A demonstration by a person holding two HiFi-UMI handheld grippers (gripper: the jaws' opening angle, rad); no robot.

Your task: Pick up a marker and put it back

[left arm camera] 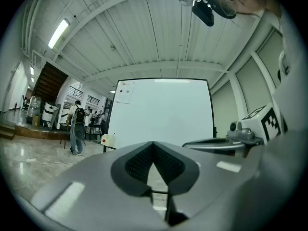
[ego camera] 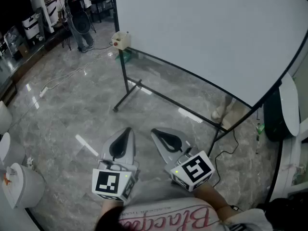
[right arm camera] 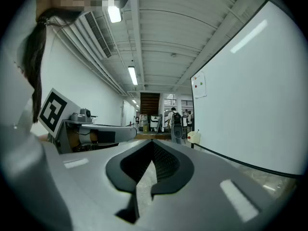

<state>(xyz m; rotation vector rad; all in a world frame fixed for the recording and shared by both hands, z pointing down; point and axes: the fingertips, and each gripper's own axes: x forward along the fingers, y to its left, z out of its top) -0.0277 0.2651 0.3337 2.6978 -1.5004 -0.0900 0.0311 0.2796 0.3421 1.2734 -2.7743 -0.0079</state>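
Note:
A large whiteboard (ego camera: 207, 32) on a black wheeled stand fills the upper right of the head view. A small cream box (ego camera: 121, 40) with a red dot sits at the board's lower left corner. I cannot make out any marker. My left gripper (ego camera: 125, 130) and right gripper (ego camera: 155, 131) hang side by side low in front of the board, well short of it. Both are shut with nothing between the jaws. In the left gripper view the gripper (left arm camera: 153, 145) points at the whiteboard (left arm camera: 161, 112). From the right gripper view, that gripper (right arm camera: 153, 143) looks along the whiteboard (right arm camera: 240, 114) toward the box (right arm camera: 193, 137).
The floor is glossy grey marble with a white cable (ego camera: 62, 78) trailing at the left. White round bins (ego camera: 19, 184) stand at the lower left. A person with a backpack (left arm camera: 76, 126) stands far behind the board. A white chair (ego camera: 288, 105) and black cable lie right.

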